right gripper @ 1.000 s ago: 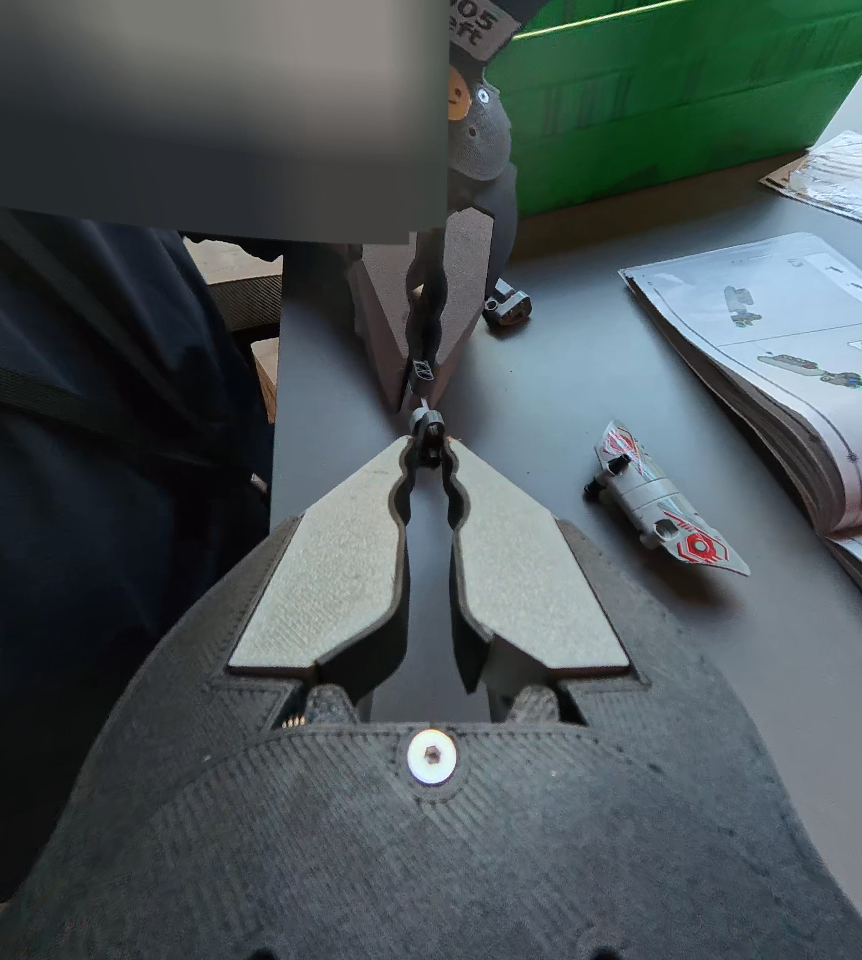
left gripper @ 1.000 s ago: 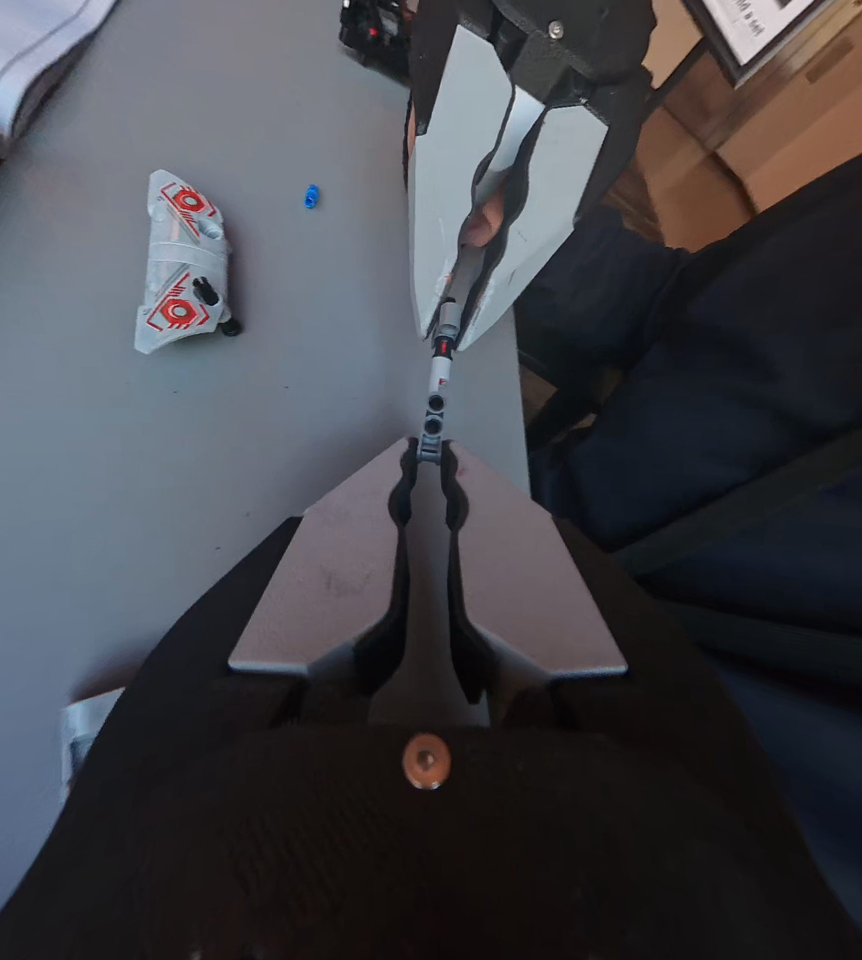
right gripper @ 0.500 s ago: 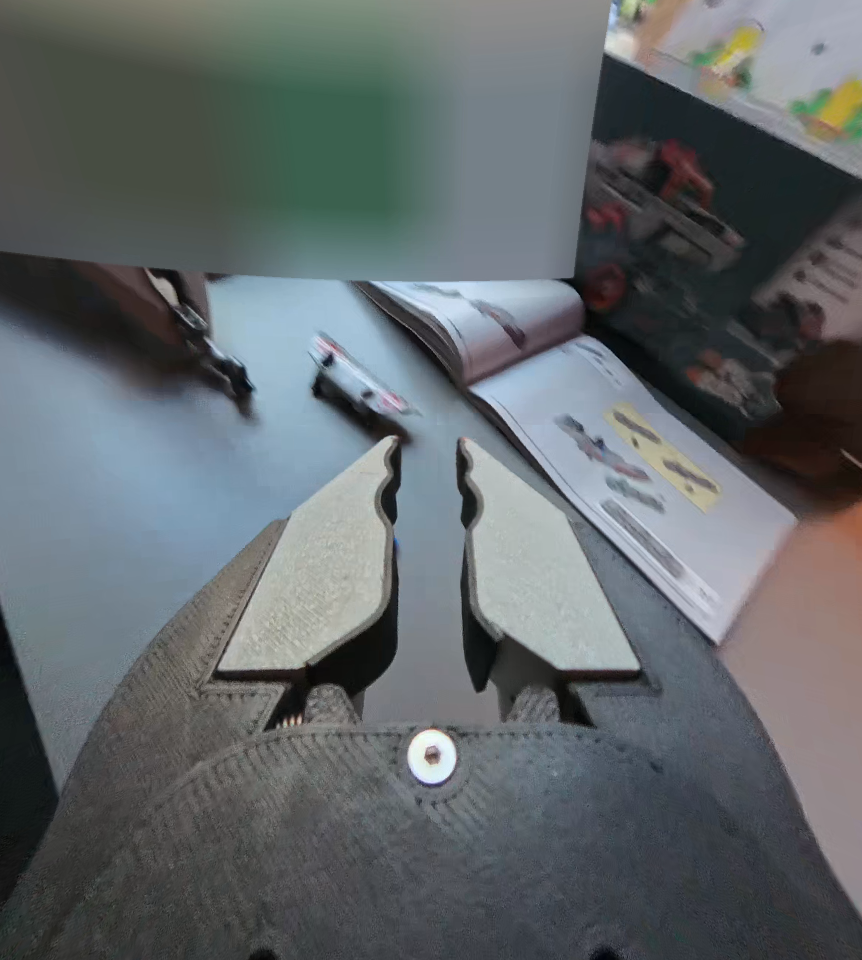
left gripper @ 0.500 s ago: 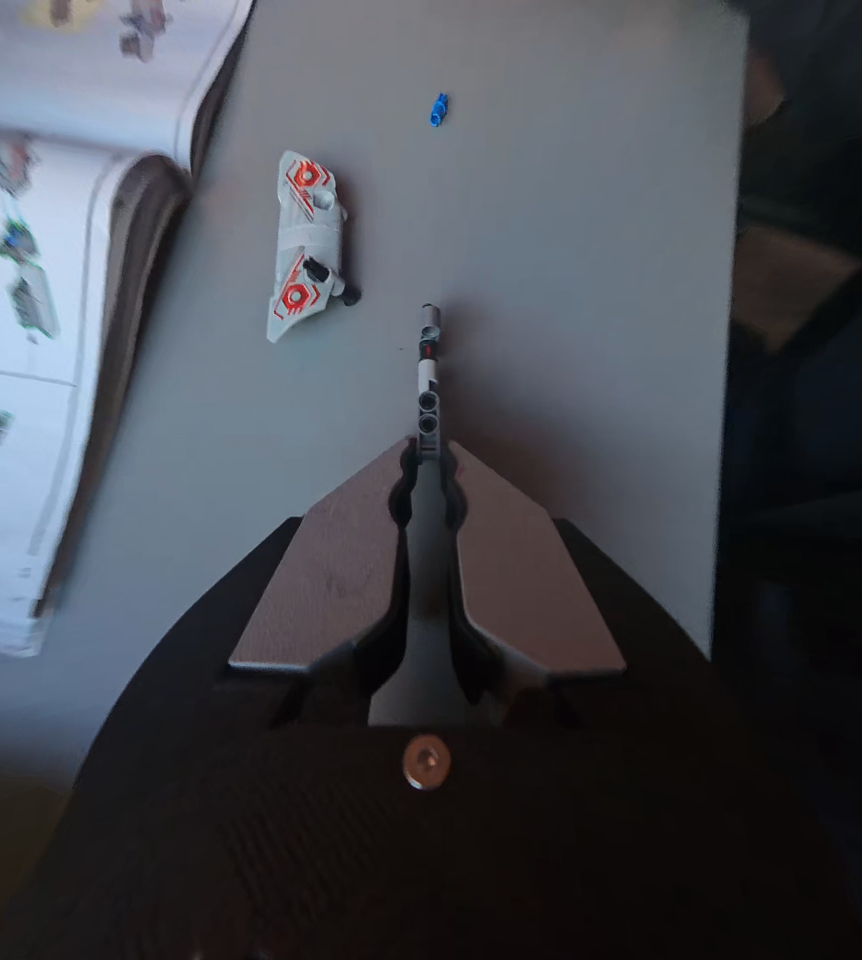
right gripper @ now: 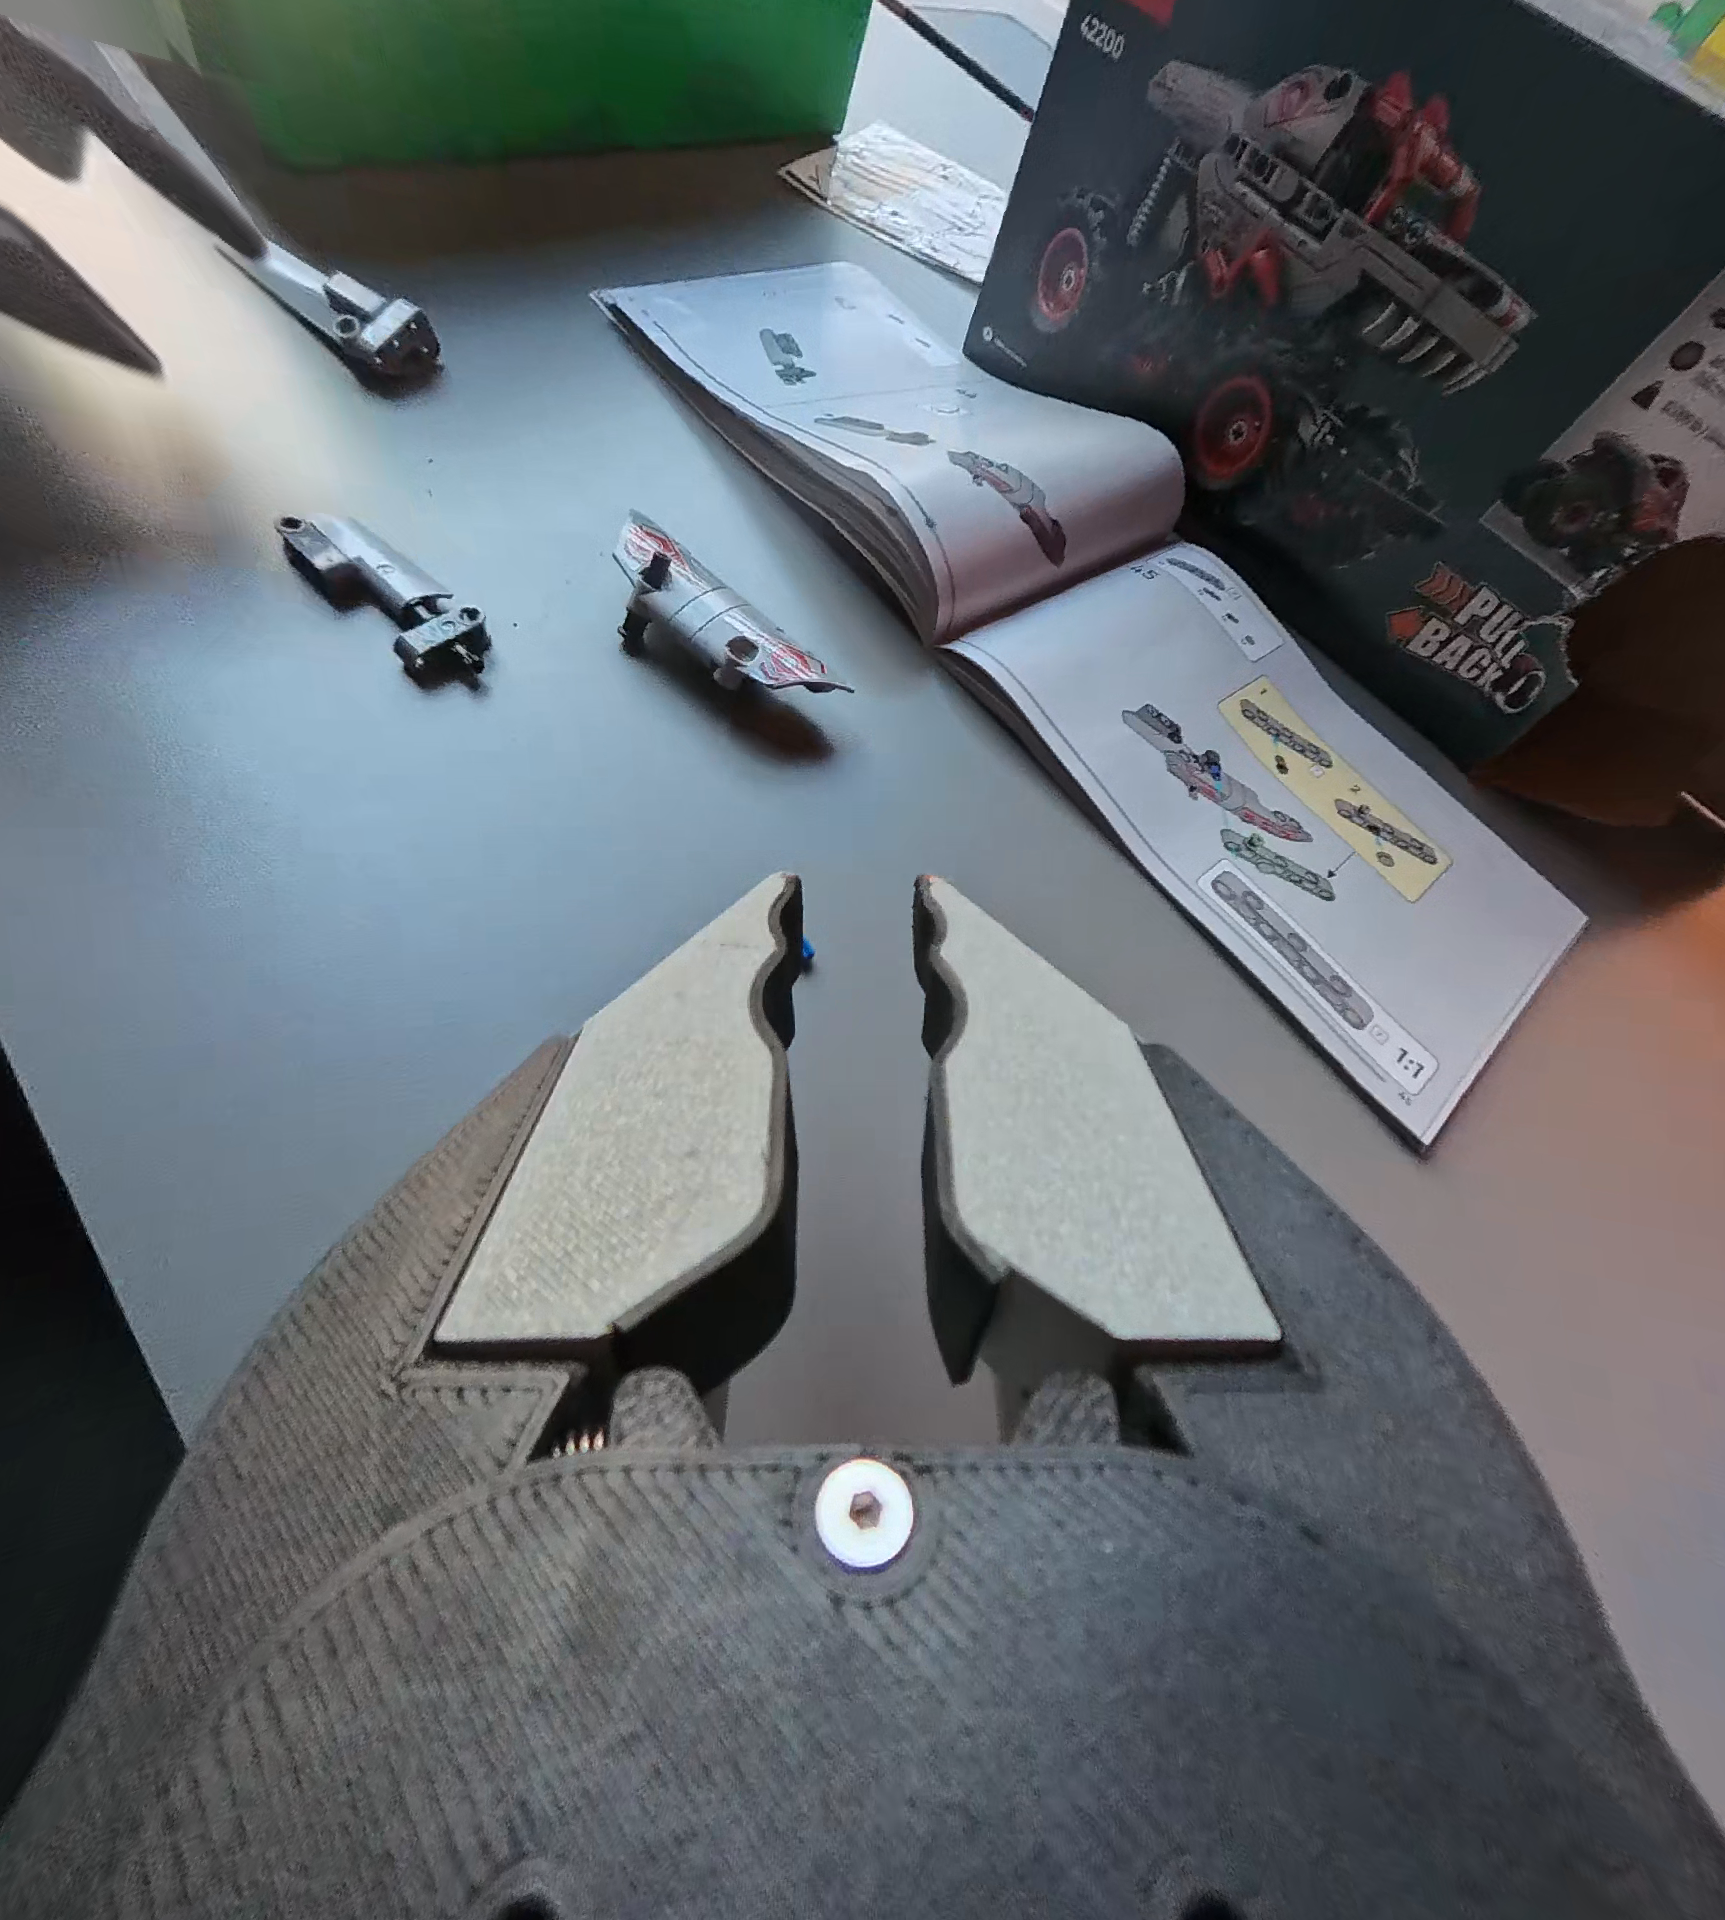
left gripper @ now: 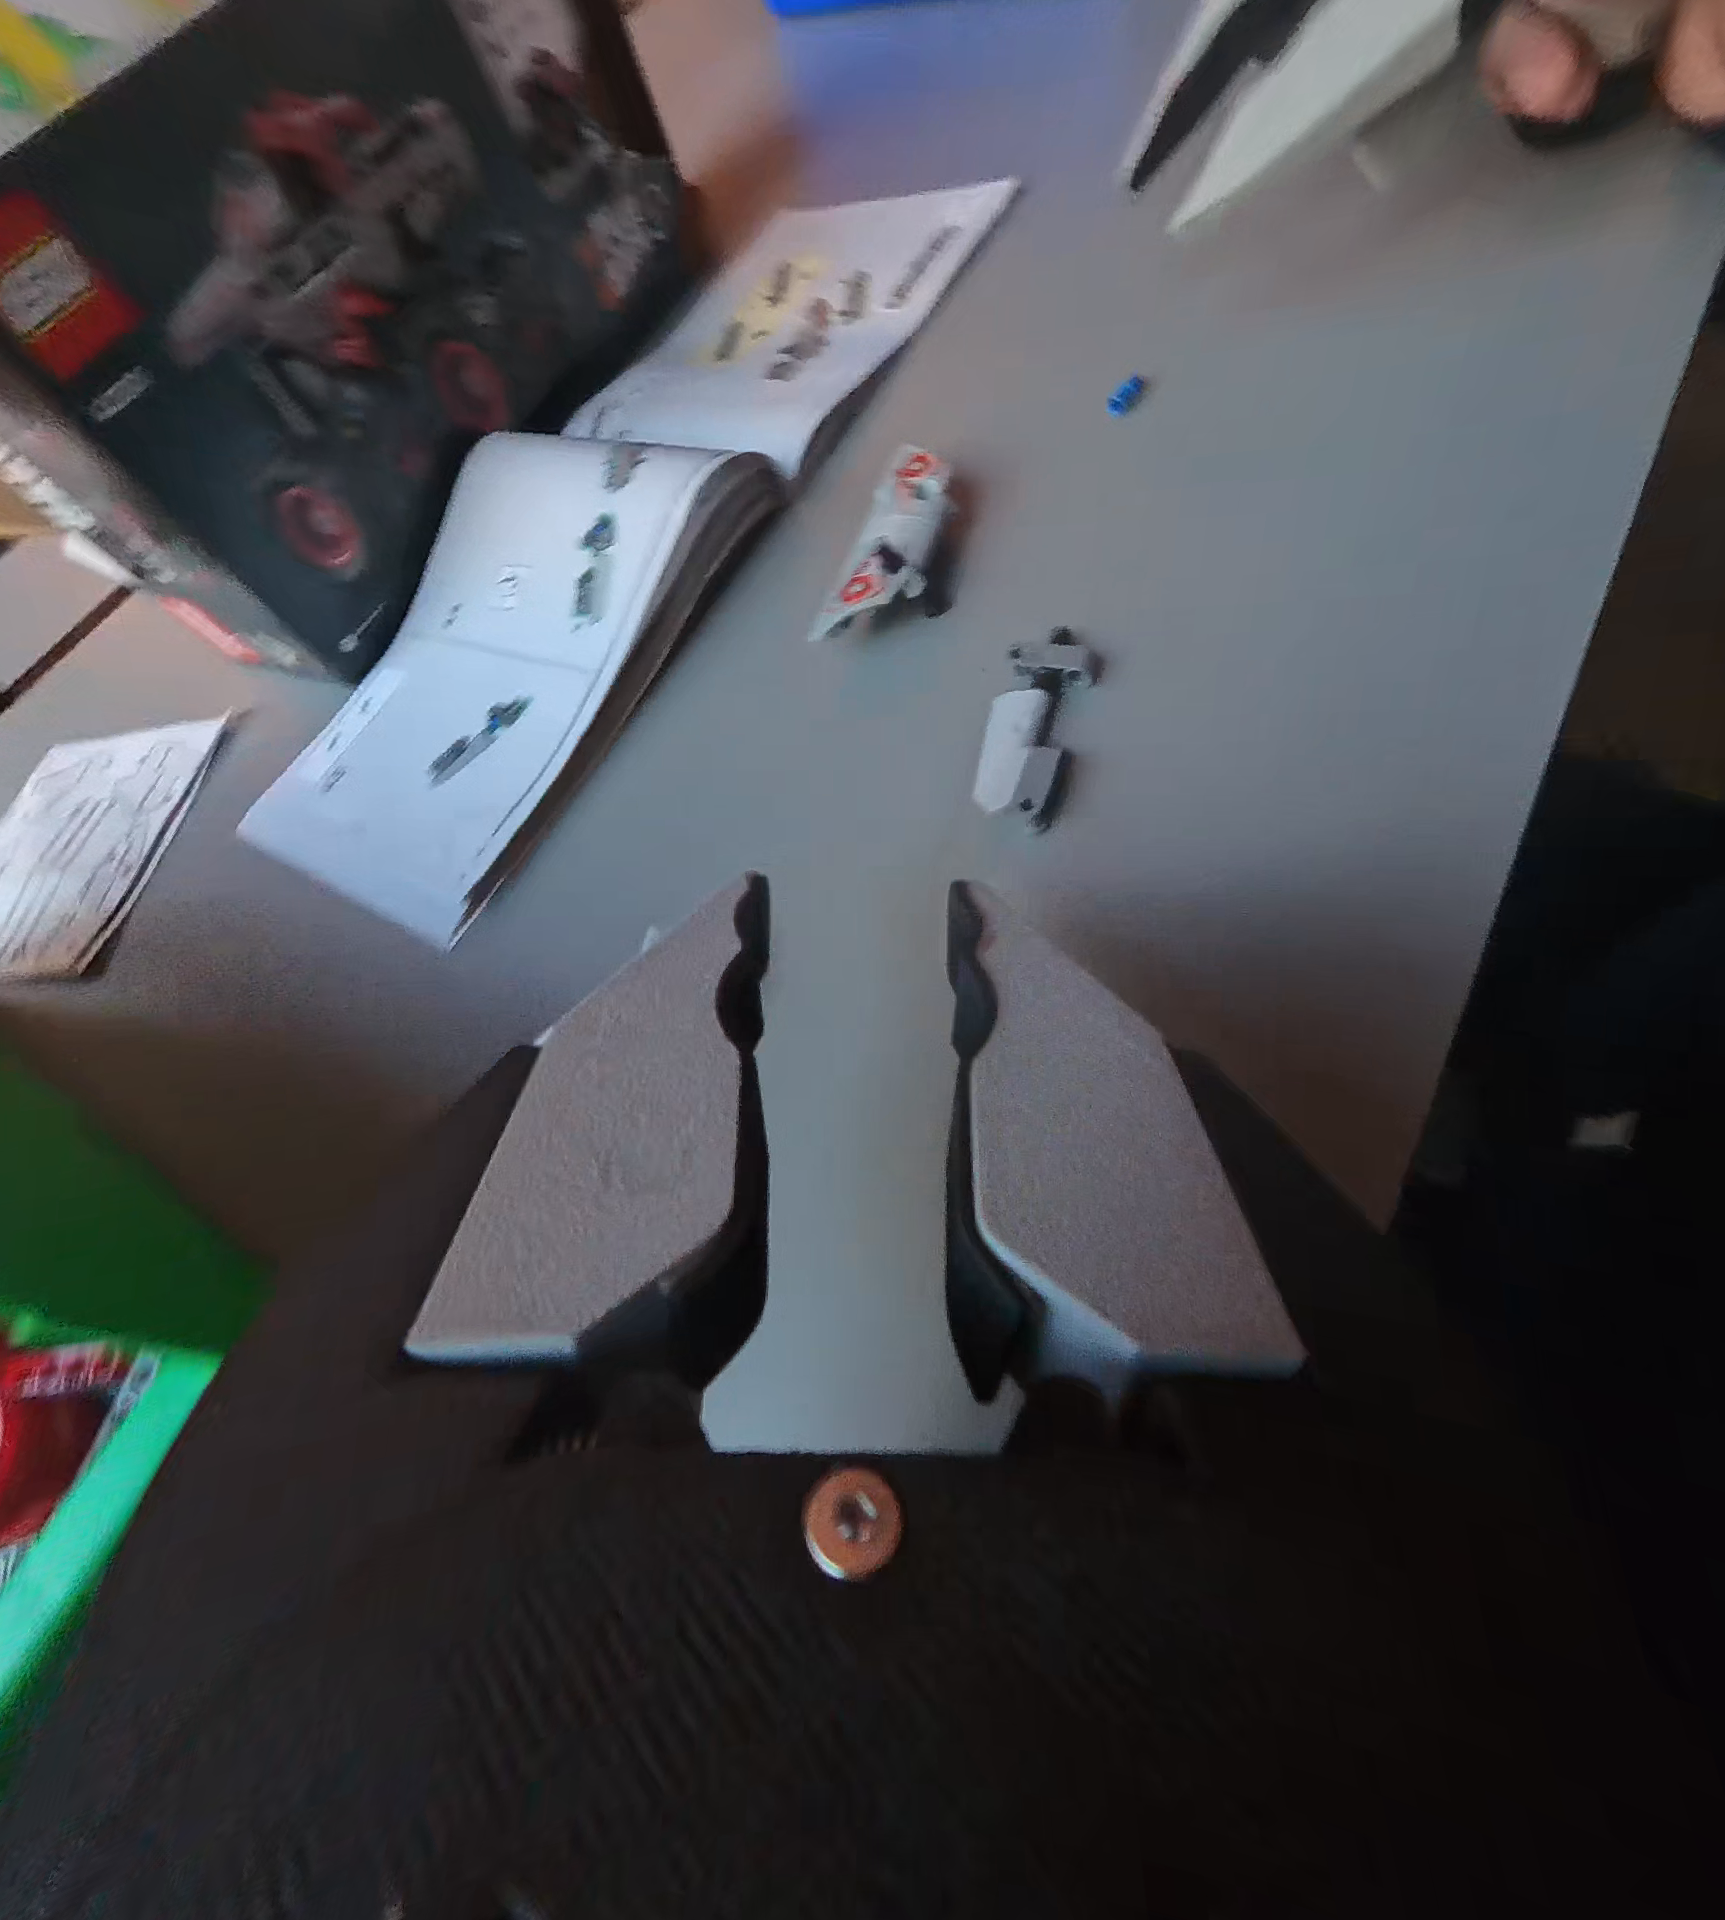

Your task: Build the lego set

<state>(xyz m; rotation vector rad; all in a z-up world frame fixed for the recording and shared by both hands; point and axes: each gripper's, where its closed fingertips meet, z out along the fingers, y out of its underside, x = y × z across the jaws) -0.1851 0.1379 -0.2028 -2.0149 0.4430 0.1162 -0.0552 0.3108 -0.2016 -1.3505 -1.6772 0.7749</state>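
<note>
Nearest the right wrist camera, the right gripper (right gripper: 856, 883) hangs low over the grey surface (right gripper: 214, 883), its fingers apart and holding nothing; a tiny blue pin (right gripper: 808, 948) lies on the surface just beside the left finger's tip. Across the way, the left gripper (left gripper: 856, 894) is likewise empty, fingers spread wide above bare surface.

Farther out lie the set's pieces, each apart from the others: a small grey sub-assembly (right gripper: 390, 592) with a dark connector at one end, a curved white panel with red markings (right gripper: 723, 623), and, farther left, a third grey-and-black assembly (right gripper: 359, 317). Beyond them an instruction booklet (right gripper: 993, 499) lies open against the set's box (right gripper: 1357, 312), with a green bin (right gripper: 546, 73) at the far edge.

These parts look light, rigid and smooth, so they would likely skid or twist under an off-centre pinch. The grey sub-assembly is probably best taken across its flat body, away from the protruding pins; the panel by its thicker middle, not its thin tapered tips. The blue pin is small enough to slip free or roll away.
</note>
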